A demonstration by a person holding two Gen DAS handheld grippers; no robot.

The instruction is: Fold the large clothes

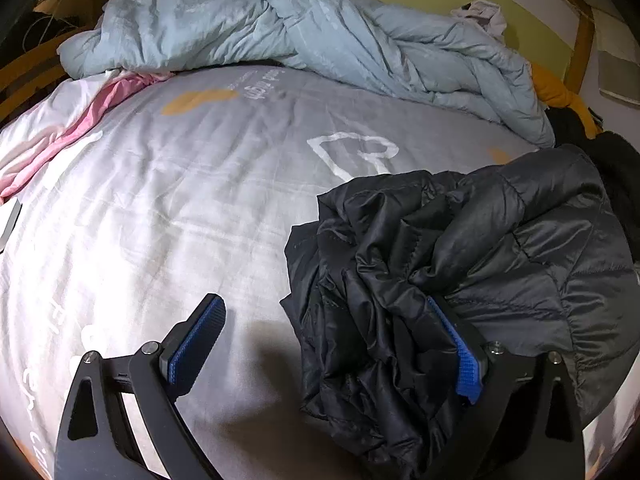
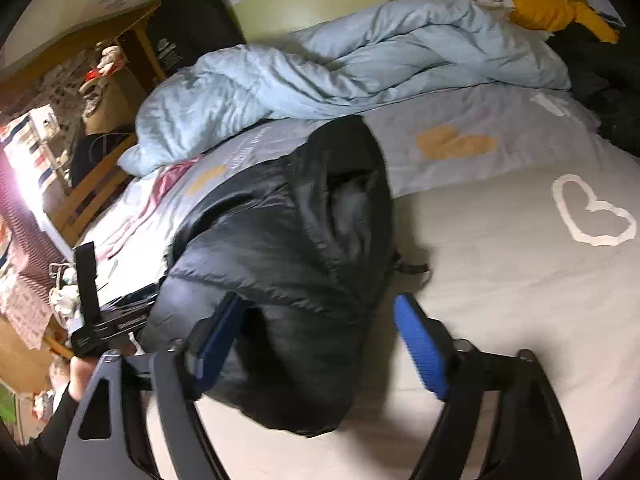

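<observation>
My left hand-held gripper (image 1: pixel 328 340) and right hand-held gripper (image 2: pixel 316 340) both stand spread wide over the bunched black puffer jacket (image 1: pixel 480 264) on the bed (image 1: pixel 180 200).

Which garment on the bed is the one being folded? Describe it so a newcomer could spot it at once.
Start at the bed with the grey printed sheet; a crumpled pale blue duvet lies along its far side. Nearer the cameras, between the open grippers, sits a bunched black puffer jacket. Its shiny, quilted black fabric sets it apart from the pale bedding and the pink cloth.
</observation>
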